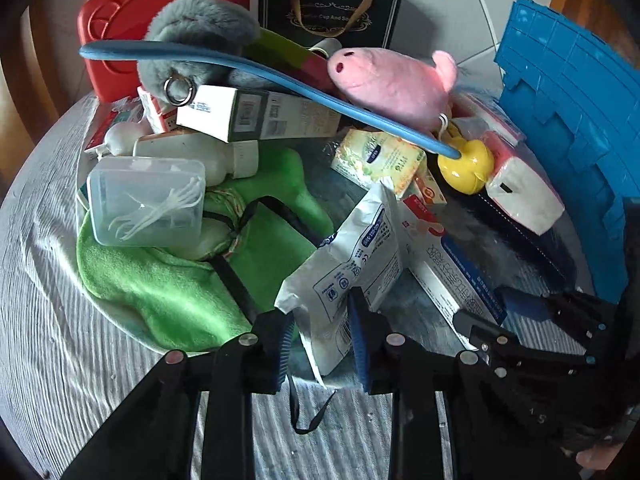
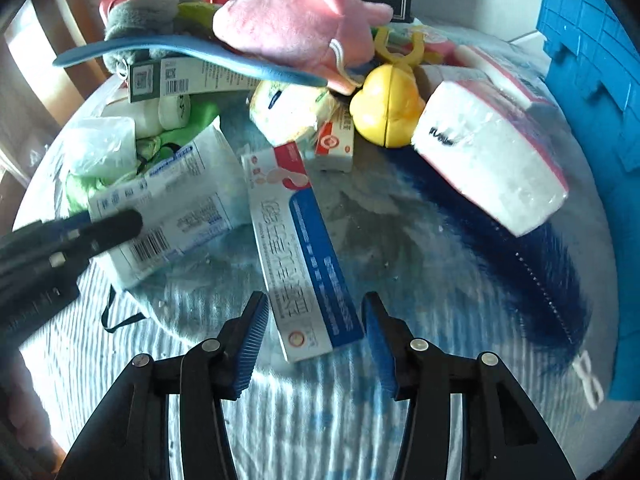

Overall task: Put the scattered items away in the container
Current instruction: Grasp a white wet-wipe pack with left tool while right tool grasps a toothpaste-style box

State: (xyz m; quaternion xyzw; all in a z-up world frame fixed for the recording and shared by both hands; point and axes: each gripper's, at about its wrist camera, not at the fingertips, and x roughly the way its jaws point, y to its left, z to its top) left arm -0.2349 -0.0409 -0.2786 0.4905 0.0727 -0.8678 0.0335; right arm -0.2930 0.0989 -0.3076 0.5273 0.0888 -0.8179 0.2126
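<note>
The left claw (image 1: 320,336) pinches the lower edge of a white mask packet (image 1: 352,260). The right claw (image 2: 314,344) stands spread astride the near end of a toothpaste box (image 2: 298,248). The blue container (image 2: 592,92) stands far right of both, on the tabletop (image 2: 320,420).

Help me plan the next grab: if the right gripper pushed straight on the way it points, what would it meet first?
Most likely the long white-and-blue box, whose near end lies between the right gripper fingers; depth is unclear.
</note>
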